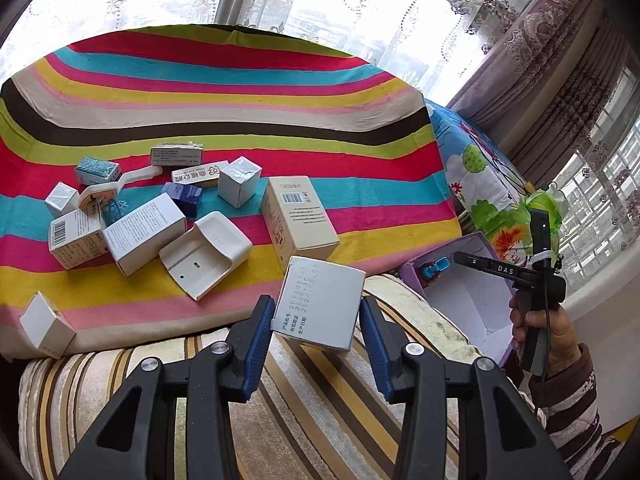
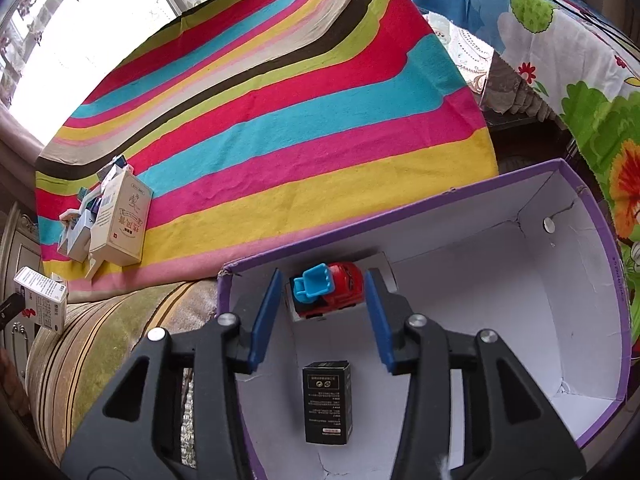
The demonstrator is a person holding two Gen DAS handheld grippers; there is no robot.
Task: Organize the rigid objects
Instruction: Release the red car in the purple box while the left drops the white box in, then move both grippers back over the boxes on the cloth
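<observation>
My left gripper (image 1: 316, 316) is shut on a white carton (image 1: 320, 304) with printed dates, held above the striped sofa arm; the same carton (image 2: 40, 300) shows at the left edge of the right wrist view. My right gripper (image 2: 322, 308) hangs open inside the purple-rimmed box (image 2: 440, 196), nothing between its pads. Under it a black carton (image 2: 327, 400) lies on the box's white floor, and a red toy car with a blue scoop (image 2: 332, 288) sits at the far wall. Several more cartons (image 1: 144, 232) lie loose on the striped cloth (image 1: 240, 92).
A tall beige carton (image 1: 296, 216) and a white plastic holder (image 1: 208, 252) lie nearest the cloth's front edge. One small white carton (image 1: 44, 324) stands at the near left. A person's hand (image 1: 560, 332) holds the right gripper's handle. A floral cloth (image 2: 580, 80) lies behind the purple box.
</observation>
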